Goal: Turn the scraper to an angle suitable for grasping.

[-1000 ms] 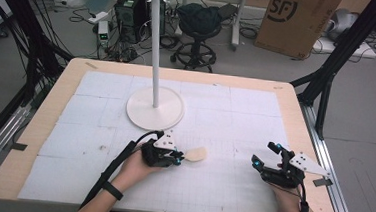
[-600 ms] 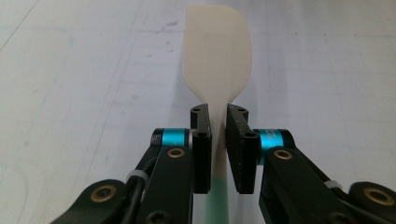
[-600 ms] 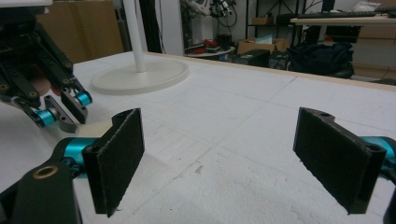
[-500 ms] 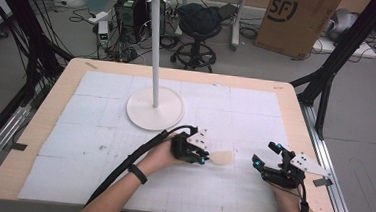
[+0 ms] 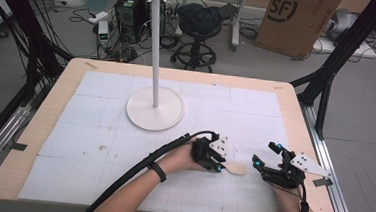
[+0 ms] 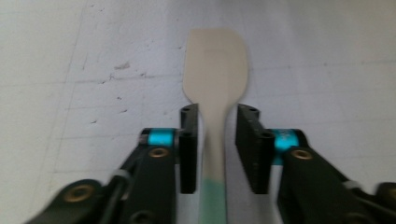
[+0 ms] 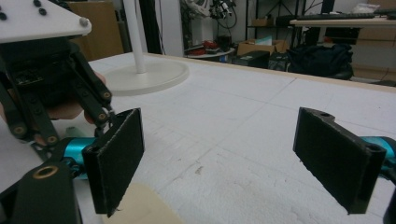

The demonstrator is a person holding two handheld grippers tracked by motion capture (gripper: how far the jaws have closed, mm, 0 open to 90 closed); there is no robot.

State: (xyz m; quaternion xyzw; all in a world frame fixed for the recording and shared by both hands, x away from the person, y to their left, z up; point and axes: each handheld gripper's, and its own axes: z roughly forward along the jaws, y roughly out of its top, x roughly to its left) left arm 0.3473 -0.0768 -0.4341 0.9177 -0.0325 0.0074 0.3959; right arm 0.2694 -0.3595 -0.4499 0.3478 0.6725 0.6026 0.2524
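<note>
On the table [image 5: 67, 85] there are 1 spatula [image 5: 236, 168], 1 white hook stand [image 5: 154, 108] and 2 grippers, 1 at near centre [image 5: 219, 166] and 1 at near right [image 5: 263, 159], while beyond the far edge are 1 stool [image 5: 198, 24] and 1 cardboard box [image 5: 292, 20].

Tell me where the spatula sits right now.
In the high view the spatula is near the table's front right, its neck between the left gripper jaws, blade pointing at the open right gripper.
</note>
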